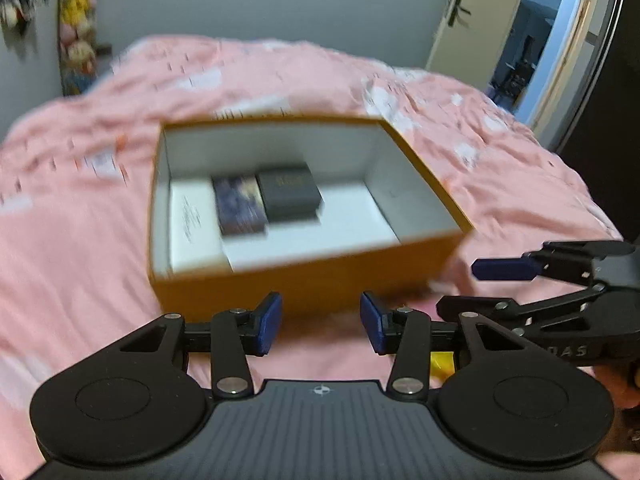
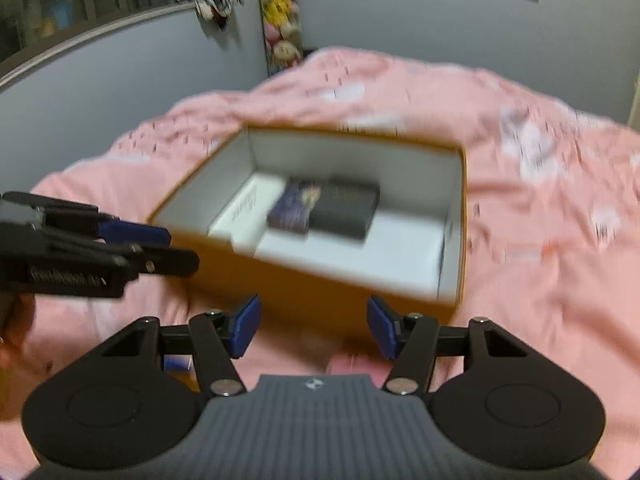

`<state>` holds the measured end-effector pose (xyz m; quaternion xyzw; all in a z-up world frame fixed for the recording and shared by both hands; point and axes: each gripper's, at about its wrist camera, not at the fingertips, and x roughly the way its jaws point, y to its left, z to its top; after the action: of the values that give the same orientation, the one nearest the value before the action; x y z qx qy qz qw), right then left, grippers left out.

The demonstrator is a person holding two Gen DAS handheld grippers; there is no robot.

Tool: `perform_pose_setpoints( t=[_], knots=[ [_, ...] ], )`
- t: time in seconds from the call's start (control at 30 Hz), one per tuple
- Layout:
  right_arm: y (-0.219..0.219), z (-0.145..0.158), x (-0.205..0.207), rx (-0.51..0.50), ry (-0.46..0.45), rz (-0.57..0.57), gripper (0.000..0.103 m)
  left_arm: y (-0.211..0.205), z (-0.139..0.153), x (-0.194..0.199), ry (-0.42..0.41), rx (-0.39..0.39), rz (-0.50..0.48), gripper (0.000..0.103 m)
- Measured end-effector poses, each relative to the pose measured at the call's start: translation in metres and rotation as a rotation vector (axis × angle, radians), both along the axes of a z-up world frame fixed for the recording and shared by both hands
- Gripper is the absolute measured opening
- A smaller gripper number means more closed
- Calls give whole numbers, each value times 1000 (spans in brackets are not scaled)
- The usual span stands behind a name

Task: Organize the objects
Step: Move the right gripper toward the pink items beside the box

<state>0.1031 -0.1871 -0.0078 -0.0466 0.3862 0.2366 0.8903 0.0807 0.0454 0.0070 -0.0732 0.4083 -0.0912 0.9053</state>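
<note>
We hover both empty, parted claws, left claw (image 1: 321, 326) and right claw (image 2: 314, 330), before the open orange cardboard box (image 1: 320, 280) on the pink bed (image 1: 100, 240); next likely fetching another item.

The orange box (image 1: 304, 280) stands open-topped on the pink bed (image 1: 80, 220), so entry from above is free; its right half looks bare, though blur hides detail. Left of centre inside it, a white carton (image 1: 192, 224), blue box (image 1: 240, 208) and black box (image 1: 288, 196) fill the floor
</note>
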Motion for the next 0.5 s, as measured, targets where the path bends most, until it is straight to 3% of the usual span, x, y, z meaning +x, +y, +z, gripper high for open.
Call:
perform_pose_setpoints(
  t=[0.13, 0.27, 0.37, 0.5],
  knots=[
    [-7, -15, -22, 23, 102, -9, 50, -2, -13, -9, 119, 9, 33, 48],
    [-5, -21, -40, -6, 126, -4, 45, -9, -22, -18, 174, -13, 33, 48],
    [-4, -20, -50, -22, 110, 8, 42, -16, -23, -21, 170, -51, -1, 47],
    [-16, -18, -49, -74, 86, -78, 40, -21, -24, -19, 137, -104, -25, 47]
  ],
)
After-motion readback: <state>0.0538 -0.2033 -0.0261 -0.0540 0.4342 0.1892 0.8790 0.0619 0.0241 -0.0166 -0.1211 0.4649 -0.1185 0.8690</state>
